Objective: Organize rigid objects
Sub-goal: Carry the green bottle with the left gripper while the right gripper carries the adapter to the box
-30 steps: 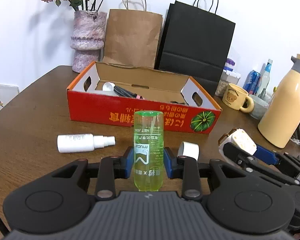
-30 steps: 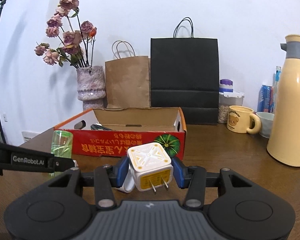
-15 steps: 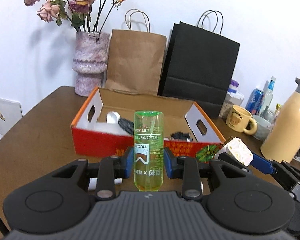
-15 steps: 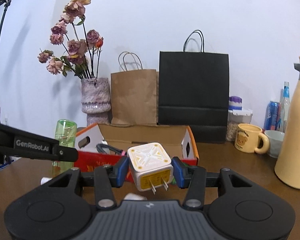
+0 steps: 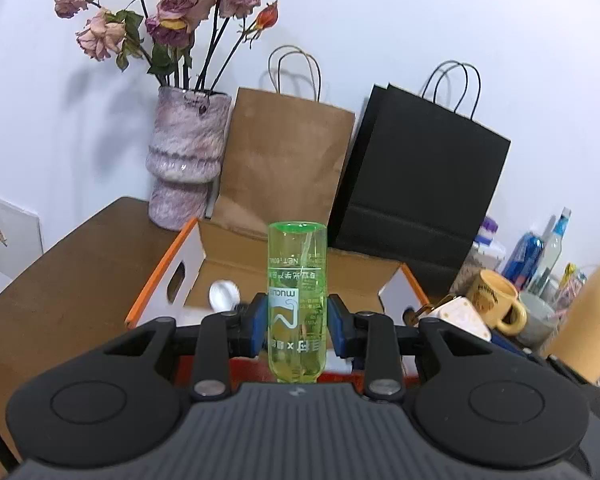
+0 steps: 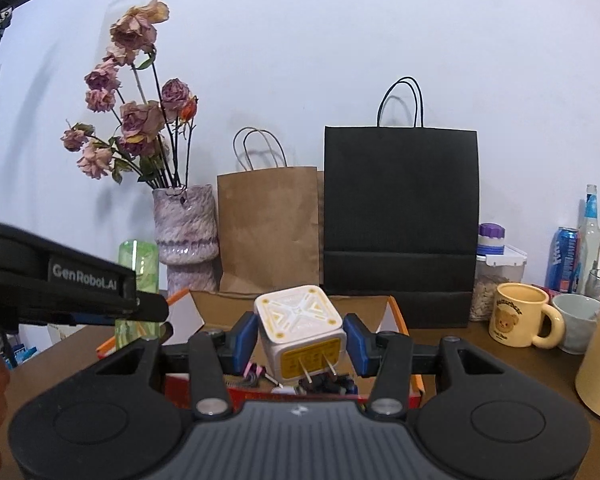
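Green bottle [image 5: 297, 300]: translucent, upright with its label reading upside down, pinched at mid-body between the blue pads of the left gripper [image 5: 297, 330]. Jaws closed onto it from both sides. It is held above the near wall of the cardboard box [image 5: 188, 276], clear of the table [image 5: 68, 280].

White plug adapter [image 6: 300, 330]: cube-shaped, yellow pattern on top, yellow label and two metal prongs facing the camera. Right gripper [image 6: 300, 338] clamps it between its blue pads, jaws pressed against both flanks. It hangs over the box's near end; small dark items lie inside the box beneath it, too cluttered to identify.

Box: orange-edged, red outer face, white end flaps with hand-hole cutouts, open top. A white round object [image 5: 223, 294] lies inside near the left end.

Behind the box, against the wall: a mottled purple vase [image 5: 186, 168] with dried roses, a brown paper bag [image 5: 284, 160], a black paper bag [image 5: 420, 176]. To the right: a yellow bear mug [image 6: 520, 314].
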